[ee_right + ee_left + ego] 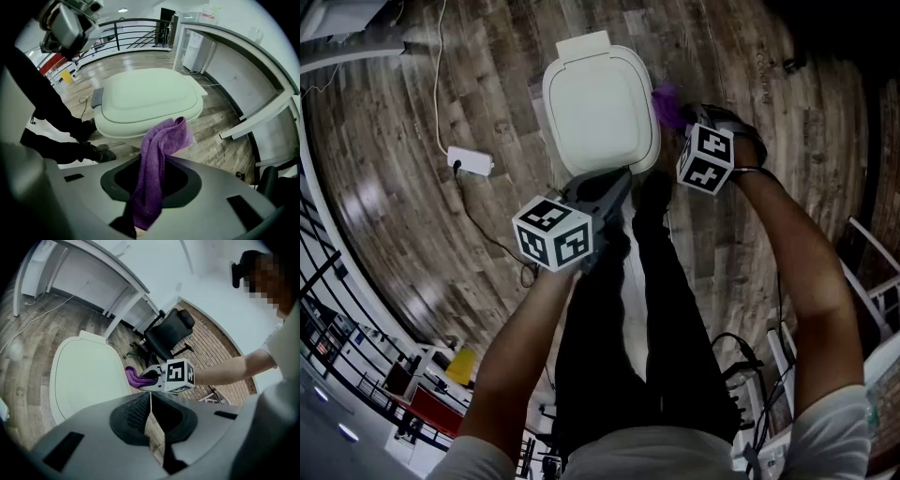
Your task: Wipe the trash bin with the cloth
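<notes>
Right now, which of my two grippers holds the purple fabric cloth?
The right gripper: the purple cloth hangs pinched in its jaws, while the left gripper is shut on nothing.

cloth (666, 97): from your head view only a purple scrap shows past your right gripper (684, 114).
trash bin (600, 103): its lid hides the body; your left gripper (617, 184) covers the near rim.

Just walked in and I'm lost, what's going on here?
A person stands over a pale plastic trash bin with its lid closed, a gripper in each hand. The right gripper is shut on a purple microfibre cloth at the bin's side. The left gripper is shut, empty, by the bin's near edge.
</notes>
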{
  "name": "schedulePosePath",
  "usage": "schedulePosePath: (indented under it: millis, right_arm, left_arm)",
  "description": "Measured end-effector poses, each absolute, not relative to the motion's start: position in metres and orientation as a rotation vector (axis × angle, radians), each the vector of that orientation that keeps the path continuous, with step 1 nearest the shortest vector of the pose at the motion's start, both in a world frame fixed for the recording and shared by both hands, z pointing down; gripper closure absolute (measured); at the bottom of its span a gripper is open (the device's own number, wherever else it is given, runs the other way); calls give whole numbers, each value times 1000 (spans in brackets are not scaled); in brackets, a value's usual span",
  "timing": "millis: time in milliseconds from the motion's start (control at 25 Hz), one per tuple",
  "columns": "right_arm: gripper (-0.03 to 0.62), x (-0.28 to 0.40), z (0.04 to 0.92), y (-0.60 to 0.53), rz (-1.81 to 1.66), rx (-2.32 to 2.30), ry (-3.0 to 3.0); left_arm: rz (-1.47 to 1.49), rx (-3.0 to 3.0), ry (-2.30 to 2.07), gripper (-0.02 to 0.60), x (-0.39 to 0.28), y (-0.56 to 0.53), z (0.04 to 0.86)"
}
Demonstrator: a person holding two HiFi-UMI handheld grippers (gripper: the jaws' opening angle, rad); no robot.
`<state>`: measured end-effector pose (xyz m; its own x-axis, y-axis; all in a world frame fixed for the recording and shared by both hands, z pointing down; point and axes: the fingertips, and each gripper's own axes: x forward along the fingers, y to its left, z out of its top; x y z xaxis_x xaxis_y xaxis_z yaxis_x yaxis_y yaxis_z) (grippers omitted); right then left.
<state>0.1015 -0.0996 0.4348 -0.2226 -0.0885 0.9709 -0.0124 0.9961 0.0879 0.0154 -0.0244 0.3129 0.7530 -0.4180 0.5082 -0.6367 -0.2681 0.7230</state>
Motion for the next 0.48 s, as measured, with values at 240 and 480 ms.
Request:
schedulePosePath:
  millis: [240, 480]
  right_arm:
    - [485, 105, 438, -70, -151, 31, -1761]
    - [485, 105, 436, -50, -195, 84, -1712]
  left_arm:
    - [303, 1928, -774, 572, 7, -3, 314]
    - [329, 1958, -731, 572, 0, 31, 313]
